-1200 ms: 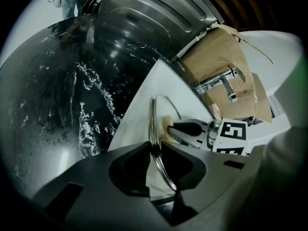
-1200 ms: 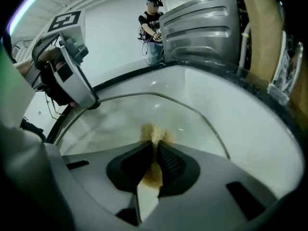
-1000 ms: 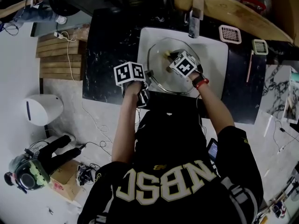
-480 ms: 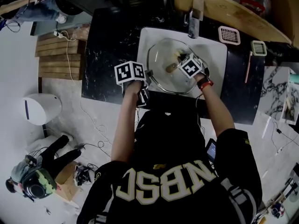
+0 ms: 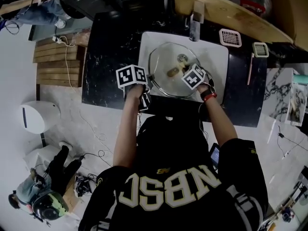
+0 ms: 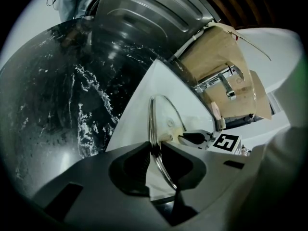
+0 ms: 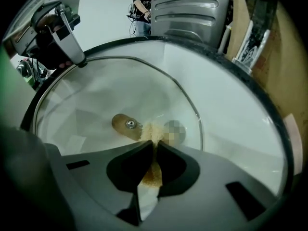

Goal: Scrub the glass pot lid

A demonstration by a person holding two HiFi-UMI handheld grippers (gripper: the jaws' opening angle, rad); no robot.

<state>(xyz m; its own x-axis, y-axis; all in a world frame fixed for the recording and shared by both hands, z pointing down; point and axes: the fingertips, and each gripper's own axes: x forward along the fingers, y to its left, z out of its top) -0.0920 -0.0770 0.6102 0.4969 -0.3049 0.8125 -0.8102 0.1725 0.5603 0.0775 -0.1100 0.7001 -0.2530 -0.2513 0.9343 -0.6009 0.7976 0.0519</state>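
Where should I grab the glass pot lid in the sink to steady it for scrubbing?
Take the lid by its thin metal rim at the left edge, coming from left of the sink: it fits edge-on between jaws, as the left gripper shows, whereas the broad glass dome looks too slick.

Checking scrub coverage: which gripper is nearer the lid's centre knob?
Right. The right gripper holds its sponge just beside the knob; the left gripper clamps the lid at its rim, off at the edge.

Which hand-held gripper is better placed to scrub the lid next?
Right. The right hand-held gripper grips a sponge at the middle of the lid; the left hand-held gripper is clamped on its rim, holding it.
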